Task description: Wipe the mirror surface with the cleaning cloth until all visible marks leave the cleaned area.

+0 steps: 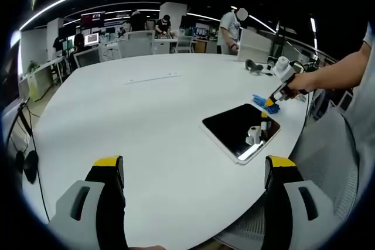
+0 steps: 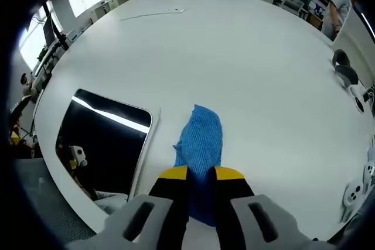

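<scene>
The mirror, a dark rectangular panel with a pale rim, lies flat on the white table near its right edge. Just beyond it is the blue cleaning cloth, with the right gripper held by a hand touching down on it. My left gripper hovers over the near table edge, wide open and holding nothing. In the right gripper view the cloth lies on the table right of the mirror, its near end pinched between the jaws of the right gripper.
A grey headset-like object and small white devices lie near the table's right edge. A thin strip lies at the far side. Chairs, desks and people stand beyond the table.
</scene>
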### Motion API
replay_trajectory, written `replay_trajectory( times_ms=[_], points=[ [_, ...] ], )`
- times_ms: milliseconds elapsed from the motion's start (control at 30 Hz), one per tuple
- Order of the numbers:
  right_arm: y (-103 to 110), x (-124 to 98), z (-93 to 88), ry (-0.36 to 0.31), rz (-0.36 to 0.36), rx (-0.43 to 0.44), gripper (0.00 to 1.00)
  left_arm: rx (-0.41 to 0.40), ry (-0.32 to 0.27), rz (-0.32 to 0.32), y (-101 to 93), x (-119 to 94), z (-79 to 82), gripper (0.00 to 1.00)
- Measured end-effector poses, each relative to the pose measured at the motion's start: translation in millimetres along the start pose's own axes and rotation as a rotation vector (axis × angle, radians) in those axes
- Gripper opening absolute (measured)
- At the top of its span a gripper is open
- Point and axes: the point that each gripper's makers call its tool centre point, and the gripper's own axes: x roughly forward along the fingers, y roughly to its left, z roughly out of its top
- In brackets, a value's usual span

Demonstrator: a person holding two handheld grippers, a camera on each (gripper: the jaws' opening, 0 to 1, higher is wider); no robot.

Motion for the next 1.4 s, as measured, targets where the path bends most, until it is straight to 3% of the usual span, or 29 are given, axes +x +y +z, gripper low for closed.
replay_trajectory(
  times_ms=[167,333,400,500,700,1000,1133,1400],
  points=[
    [-3,0,-0.2,0.028,-0.001,0.086,0.04,0.002,-0.005,-0.003,-3.8,2,1.3,0.99],
    [-4,1,0.1,0.063,0.013,0.111,0.05,0.001,-0.009,-0.002,-6.0,3,1.6,0.99],
    [-3,1,-1.0,0.082,0.012,0.165,0.05,0.0,-0.008,-0.001,-6.7,3,1.2,0.99],
    [-4,1,0.0,0.082,0.016,0.152,0.05,-0.001,-0.011,-0.001,-8.2,3,1.5,0.99],
    [1,-8,9.4,0.065,0.041,0.253,0.03,0.004,-0.009,-0.001,-9.2,0,-0.6,0.99],
    [18,-22,41.0,0.042,0.101,0.272,0.03,-0.008,-0.014,-0.002,-8.6,1,-2.5,0.99],
    [33,-16,51.3,0.039,0.128,0.269,0.03,-0.005,-0.015,-0.012,-13.4,4,-1.7,0.99],
    [53,1,55.6,0.055,0.14,0.269,0.03,0.002,-0.017,-0.024,-14.6,7,3.1,0.99]
  ],
)
